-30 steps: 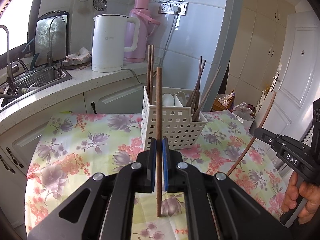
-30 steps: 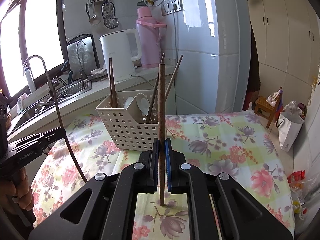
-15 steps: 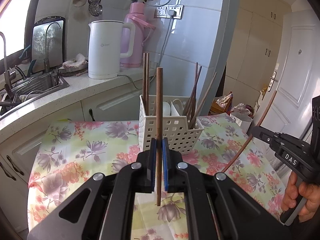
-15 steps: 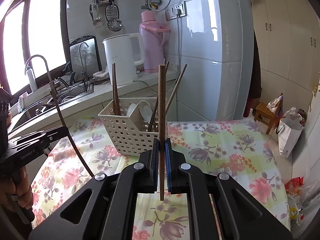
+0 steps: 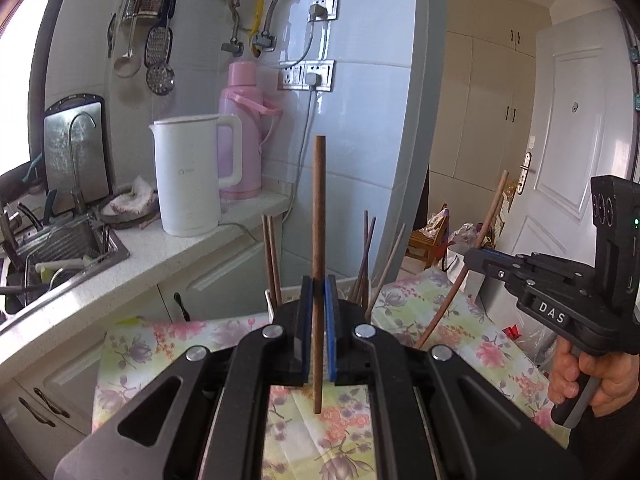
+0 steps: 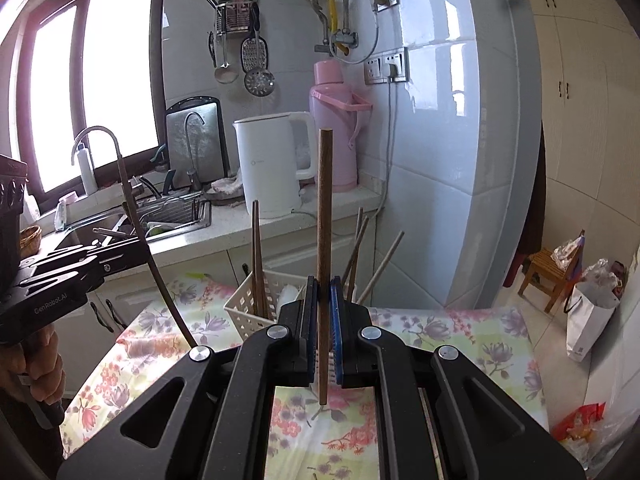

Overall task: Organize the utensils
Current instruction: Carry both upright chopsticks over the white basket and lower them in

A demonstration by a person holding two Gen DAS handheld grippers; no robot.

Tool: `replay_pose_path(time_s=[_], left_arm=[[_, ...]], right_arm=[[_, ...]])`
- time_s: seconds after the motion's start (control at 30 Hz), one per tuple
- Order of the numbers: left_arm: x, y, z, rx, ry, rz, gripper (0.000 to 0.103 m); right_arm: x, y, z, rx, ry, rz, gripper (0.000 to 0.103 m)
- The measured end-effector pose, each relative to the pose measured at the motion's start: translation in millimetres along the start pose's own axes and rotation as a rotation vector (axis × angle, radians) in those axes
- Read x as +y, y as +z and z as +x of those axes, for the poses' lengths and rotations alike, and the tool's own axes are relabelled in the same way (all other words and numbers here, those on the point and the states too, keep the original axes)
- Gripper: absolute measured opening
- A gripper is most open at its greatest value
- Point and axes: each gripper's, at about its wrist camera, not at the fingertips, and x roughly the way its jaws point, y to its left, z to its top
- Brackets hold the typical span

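Both grippers have risen since a second ago, and the white slotted basket (image 6: 256, 316) now sits lower in each view, partly hidden behind the jaws. The left gripper (image 5: 319, 320) is clamped on an upright brown chopstick (image 5: 319, 216); the right gripper (image 6: 323, 320) is clamped on a second chopstick (image 6: 323, 216), its lower tip clear of the floral cloth on the counter (image 6: 460, 328). The basket, already bristling with chopsticks, stands just ahead. A descent off line could likely catch a stick on the basket rim or on those leaning inside, twisting it in the grip. The kettle (image 5: 186, 176) behind also appears lower.
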Motion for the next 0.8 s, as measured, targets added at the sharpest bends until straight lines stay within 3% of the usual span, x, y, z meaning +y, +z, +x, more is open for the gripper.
replay_pose_path(time_s=[0.33, 0.8], left_arm=[[0.4, 53.5, 6.2, -0.072, 0.011, 0.030, 0.006], [11.2, 66.3, 48.9, -0.060, 0.034, 0.012, 0.006]], right_arm=[[-8.6, 32.5, 21.6, -0.029, 0.002, 0.017, 0.008], [-6.3, 40.1, 59.1, 0.002, 0.010, 0.017, 0.008]])
